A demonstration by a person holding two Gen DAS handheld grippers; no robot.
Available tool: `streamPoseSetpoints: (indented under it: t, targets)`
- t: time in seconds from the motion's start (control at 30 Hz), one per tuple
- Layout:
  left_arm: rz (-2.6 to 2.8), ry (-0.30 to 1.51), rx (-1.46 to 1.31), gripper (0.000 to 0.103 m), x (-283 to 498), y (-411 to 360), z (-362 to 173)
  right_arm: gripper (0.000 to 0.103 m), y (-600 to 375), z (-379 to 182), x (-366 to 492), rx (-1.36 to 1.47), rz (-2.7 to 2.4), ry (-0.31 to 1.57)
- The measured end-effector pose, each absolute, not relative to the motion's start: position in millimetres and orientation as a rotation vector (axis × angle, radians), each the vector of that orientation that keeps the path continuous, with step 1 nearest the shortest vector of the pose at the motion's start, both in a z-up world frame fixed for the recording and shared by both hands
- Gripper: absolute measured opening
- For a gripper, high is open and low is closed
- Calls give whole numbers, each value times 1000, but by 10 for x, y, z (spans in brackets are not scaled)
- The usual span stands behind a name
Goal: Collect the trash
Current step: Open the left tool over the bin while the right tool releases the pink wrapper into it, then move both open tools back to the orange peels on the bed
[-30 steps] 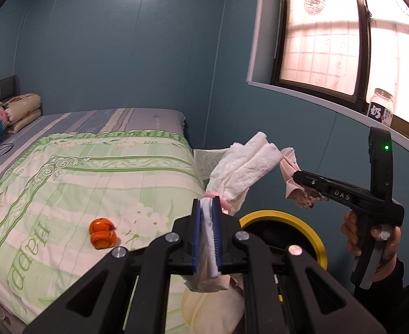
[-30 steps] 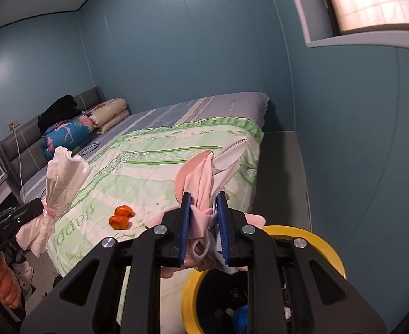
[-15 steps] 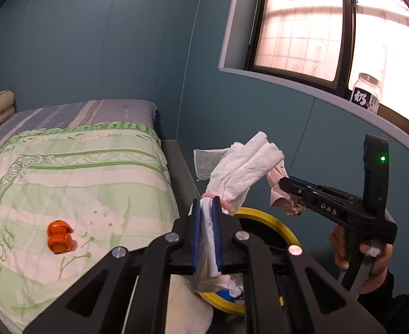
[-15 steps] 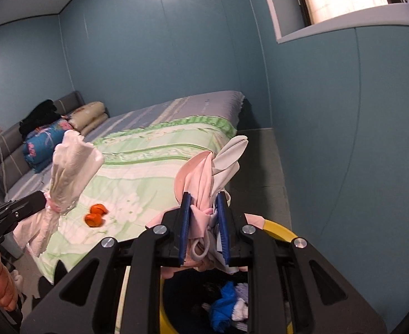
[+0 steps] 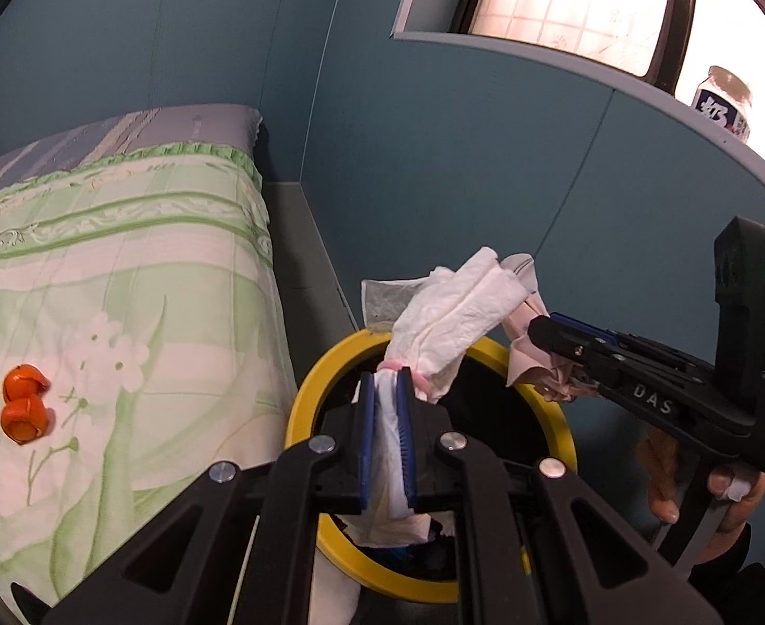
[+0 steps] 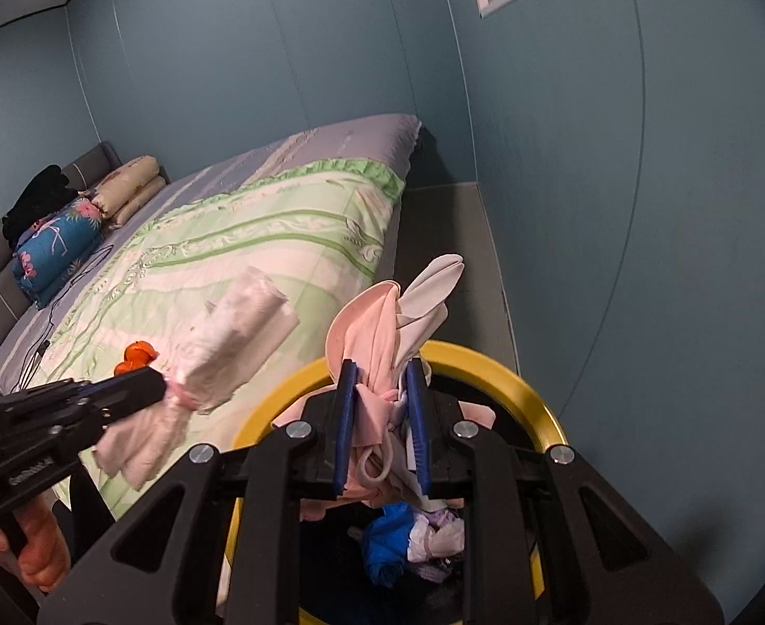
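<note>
Blue walls, bed (image 5: 122, 271) on the left, and the yellow-rimmed bin (image 5: 309, 390) now fills far more of both views than a second ago. Both tools have dropped over it! Left hand-held gripper (image 5: 385, 390) clamped on the white tissue wad (image 5: 455, 323), which sticks out past its fingertips above the bin's mouth. Right hand-held gripper (image 6: 380, 380) clamped on the pink cloth (image 6: 372, 333), angled down over the trash inside. Orange peel (image 5: 24, 410) sits on the quilt.

The yellow-rimmed bin (image 6: 492, 359) is half hidden by the claw frames (its contents (image 6: 414, 536) mostly in shadow).
</note>
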State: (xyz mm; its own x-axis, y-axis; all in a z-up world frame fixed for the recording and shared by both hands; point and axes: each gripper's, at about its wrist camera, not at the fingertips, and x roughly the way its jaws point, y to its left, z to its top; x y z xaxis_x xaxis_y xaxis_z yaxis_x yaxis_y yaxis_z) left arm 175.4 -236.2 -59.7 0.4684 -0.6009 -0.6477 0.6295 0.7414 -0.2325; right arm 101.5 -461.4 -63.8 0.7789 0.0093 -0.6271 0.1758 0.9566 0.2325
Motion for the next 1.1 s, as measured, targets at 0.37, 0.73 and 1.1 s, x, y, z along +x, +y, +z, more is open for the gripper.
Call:
streamPoseSetpoints:
  t: [0.37, 0.73, 1.1]
  targets:
    - [-766, 812, 44, 12, 1773, -2435, -749, 19, -4757, -761, 1027, 323, -114, 706]
    - [-664, 785, -6, 71, 1906, -2103, -766, 49, -4826, -733, 1104, 359, -120, 692]
    - [-465, 762, -60, 75, 2272, -1306, -812, 49, -4214, -548, 1657, 284, 81, 699]
